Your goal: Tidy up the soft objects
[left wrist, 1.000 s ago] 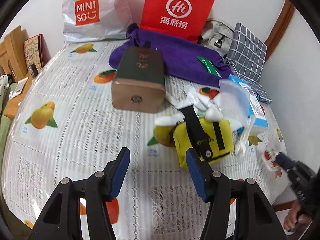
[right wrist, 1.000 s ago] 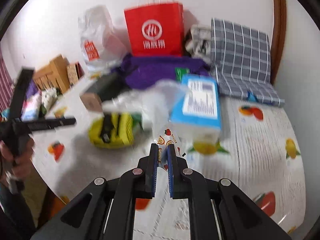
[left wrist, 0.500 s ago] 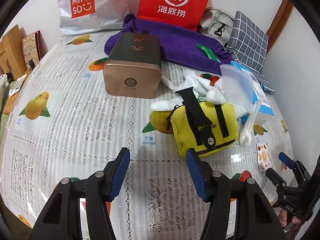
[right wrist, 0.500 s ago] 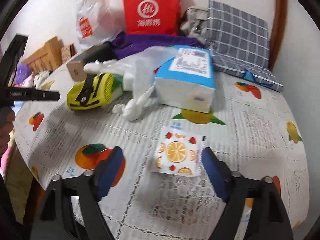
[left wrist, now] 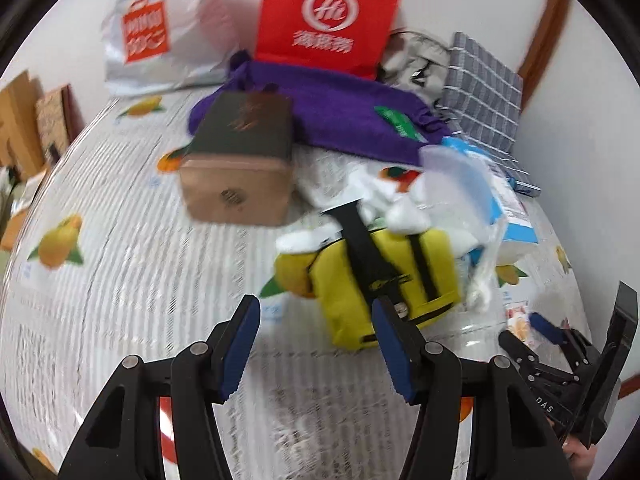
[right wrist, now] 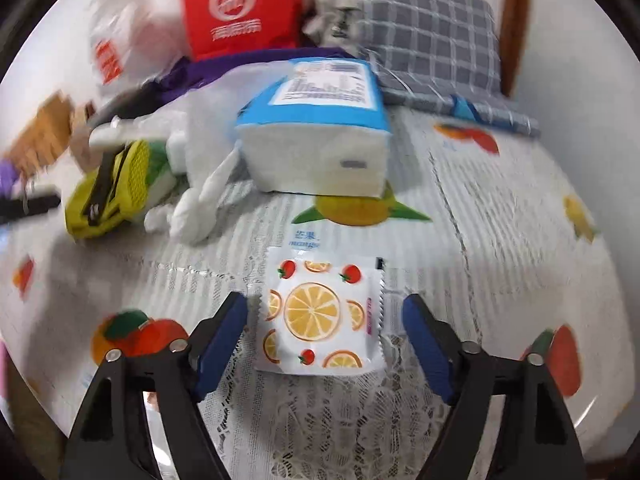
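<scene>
White packet [right wrist: 320, 316] with orange-slice print lies flat on the fruit-print tablecloth [right wrist: 500, 240], between the right gripper [right wrist: 324, 328] pads, untouched; jaws released, just been narrowing. Tissue pack [right wrist: 316, 148] at 12 o'clock from it. Left gripper [left wrist: 316, 344] released, empty; yellow pouch [left wrist: 384, 280] at 1 o'clock.

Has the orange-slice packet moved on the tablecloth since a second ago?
Yes. The packet went from the right claw down onto the tablecloth, before the tissue pack.
</scene>
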Demonstrator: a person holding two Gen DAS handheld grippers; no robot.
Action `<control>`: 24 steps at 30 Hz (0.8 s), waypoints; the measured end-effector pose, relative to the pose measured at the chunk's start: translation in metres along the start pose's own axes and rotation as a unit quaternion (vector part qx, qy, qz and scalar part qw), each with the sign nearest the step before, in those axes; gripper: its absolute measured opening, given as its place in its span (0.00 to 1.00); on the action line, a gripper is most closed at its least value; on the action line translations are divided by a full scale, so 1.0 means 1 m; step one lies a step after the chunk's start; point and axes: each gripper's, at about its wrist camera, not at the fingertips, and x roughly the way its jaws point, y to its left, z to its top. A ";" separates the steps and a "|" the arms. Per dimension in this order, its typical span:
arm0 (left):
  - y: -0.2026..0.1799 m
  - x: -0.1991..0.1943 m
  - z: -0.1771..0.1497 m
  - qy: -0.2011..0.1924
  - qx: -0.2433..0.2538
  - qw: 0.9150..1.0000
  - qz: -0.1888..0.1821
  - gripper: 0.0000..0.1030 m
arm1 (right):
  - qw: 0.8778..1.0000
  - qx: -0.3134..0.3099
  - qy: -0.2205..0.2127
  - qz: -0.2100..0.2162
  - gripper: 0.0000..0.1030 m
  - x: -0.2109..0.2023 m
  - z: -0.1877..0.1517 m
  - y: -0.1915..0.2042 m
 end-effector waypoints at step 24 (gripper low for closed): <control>-0.045 0.050 0.023 0.023 0.062 0.997 0.033 0.28 | 0.999 -0.028 -0.032 0.026 0.44 -0.002 -0.002 -0.007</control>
